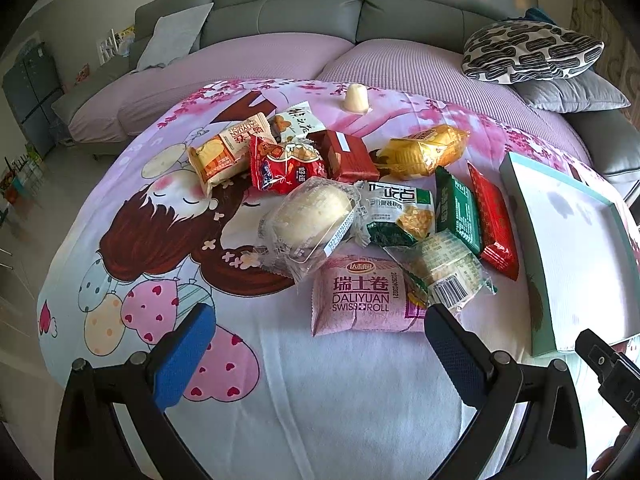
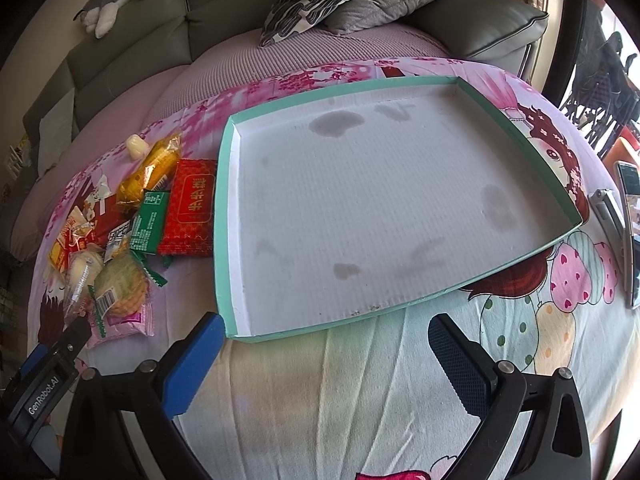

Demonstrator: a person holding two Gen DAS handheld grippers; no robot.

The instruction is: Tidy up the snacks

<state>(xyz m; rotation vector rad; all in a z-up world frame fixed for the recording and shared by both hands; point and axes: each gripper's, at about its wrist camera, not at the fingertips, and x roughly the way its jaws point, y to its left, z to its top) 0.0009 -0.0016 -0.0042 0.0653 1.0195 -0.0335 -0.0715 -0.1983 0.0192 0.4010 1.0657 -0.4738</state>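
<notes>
Snack packets lie in a loose heap on a cartoon-printed pink and white cloth (image 1: 304,392) covering the table; nearest the left gripper (image 1: 320,344) is a pink Swiss roll packet (image 1: 360,296), with a clear-wrapped round pastry (image 1: 312,220) just behind it and a clear packet of pale round crackers (image 1: 448,268) touching its right side; a flat green packet (image 1: 458,208) and a flat red packet (image 1: 494,216) lie side by side toward the tray; farther back sit a gold foil packet (image 1: 424,152), a dark red box-shaped packet (image 1: 348,154) and a crinkled red bag (image 1: 284,168); a small pale jelly cup (image 1: 355,98) stands apart behind the heap. A shallow teal-rimmed cardboard tray with a white floor (image 2: 226,216) rests just right of the heap, nothing in it, the red packet beside its left wall; the right gripper (image 2: 328,344) hovers at its near edge. Both grippers' jaws are spread wide, holding nothing; a grey sofa (image 1: 288,4) stands behind the table.
</notes>
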